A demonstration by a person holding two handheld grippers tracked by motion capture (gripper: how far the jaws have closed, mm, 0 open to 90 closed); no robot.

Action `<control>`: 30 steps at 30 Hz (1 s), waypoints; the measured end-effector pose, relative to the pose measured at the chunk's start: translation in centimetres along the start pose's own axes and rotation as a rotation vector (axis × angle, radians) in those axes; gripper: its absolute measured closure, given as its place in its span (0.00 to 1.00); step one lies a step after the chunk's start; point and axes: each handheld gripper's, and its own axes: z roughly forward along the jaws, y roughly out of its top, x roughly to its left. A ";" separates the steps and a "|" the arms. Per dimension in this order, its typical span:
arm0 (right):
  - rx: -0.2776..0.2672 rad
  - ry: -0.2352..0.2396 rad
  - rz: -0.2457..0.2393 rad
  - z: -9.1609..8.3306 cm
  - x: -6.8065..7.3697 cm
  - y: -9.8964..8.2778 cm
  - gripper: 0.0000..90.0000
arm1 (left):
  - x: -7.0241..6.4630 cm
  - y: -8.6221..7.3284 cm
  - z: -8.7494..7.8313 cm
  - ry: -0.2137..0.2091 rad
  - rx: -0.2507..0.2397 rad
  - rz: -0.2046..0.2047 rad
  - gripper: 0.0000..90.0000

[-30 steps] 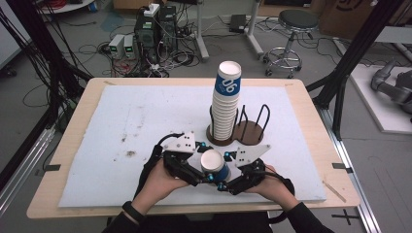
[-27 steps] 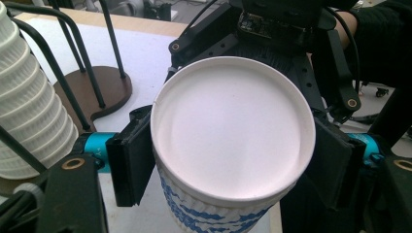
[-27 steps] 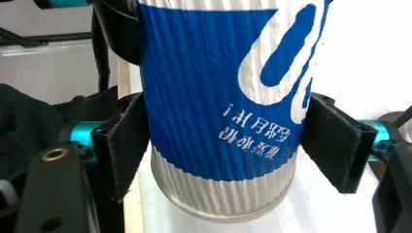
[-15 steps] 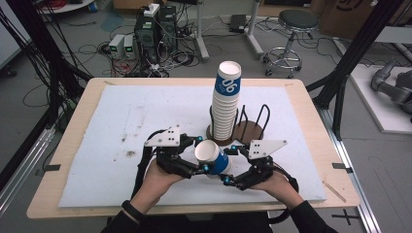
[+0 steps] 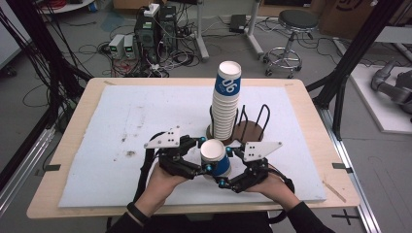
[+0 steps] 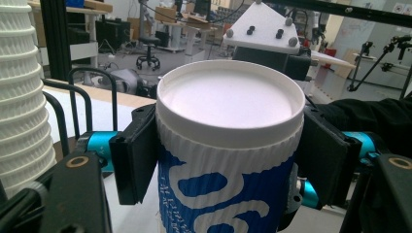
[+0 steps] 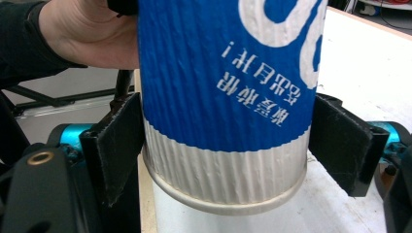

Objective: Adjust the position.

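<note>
Both grippers clamp one blue-and-white ribbed paper cup [image 5: 215,158] above the near middle of the white mat [image 5: 121,116]: the left gripper [image 5: 203,154] has its jaws pressed against the sides just under the rim, the right gripper [image 5: 219,175] has its jaws closed on the white band at the cup's base. In the left gripper view the cup [image 6: 228,160] hides most of the right gripper behind it, and in the right gripper view its top is cut off. The tall cup stack [image 5: 226,104] in its black wire holder [image 5: 252,121] stands just beyond; the mat's left half lies open.
</note>
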 end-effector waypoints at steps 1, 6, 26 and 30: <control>0.005 0.000 -0.007 0.0 0.0 0.0 0.19 | 0.0 0.0 0.0 -0.001 0.000 0.001 0.33; 0.019 0.009 -0.014 -0.2 -0.1 0.1 0.26 | 0.0 0.0 0.0 -0.007 0.009 -0.005 0.32; 0.132 -0.006 -0.073 -1.6 -0.3 0.6 0.20 | -0.1 1.0 0.2 -0.022 0.205 0.089 0.32; 0.030 -0.004 -0.024 -2.4 -0.9 0.6 0.20 | 0.3 0.9 -0.5 -0.028 0.106 0.056 0.33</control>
